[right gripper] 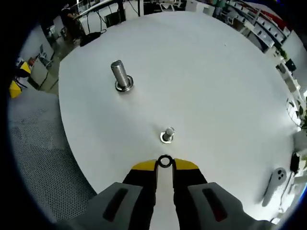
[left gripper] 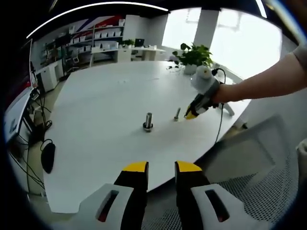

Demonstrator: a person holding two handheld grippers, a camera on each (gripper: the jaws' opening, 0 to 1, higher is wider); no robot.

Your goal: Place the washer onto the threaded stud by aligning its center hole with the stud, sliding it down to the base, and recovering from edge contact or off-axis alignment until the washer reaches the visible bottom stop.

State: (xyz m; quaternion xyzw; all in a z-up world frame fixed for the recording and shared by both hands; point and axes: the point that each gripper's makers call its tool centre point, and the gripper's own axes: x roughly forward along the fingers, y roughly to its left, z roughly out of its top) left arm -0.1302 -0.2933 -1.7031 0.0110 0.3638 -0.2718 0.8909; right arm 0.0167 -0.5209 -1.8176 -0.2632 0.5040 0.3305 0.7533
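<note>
Pinching the washer (right gripper: pixel 165 161) in my right gripper (right gripper: pixel 165 165), I see the small stud (right gripper: pixel 167 134) upright just above, mid-frame.

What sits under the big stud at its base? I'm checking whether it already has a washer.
In the right gripper view the large stud stands upright on the white table with a metal ring around its foot. Whether that is a washer or its own flange, and what lies beneath, cannot be told.

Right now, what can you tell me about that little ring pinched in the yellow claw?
The washer is a small dark ring with an open center hole, metal by its look. The right claw pinches it at its yellow tips, facing the camera. It sits over the white table, short of the small stud and not on it.
</note>
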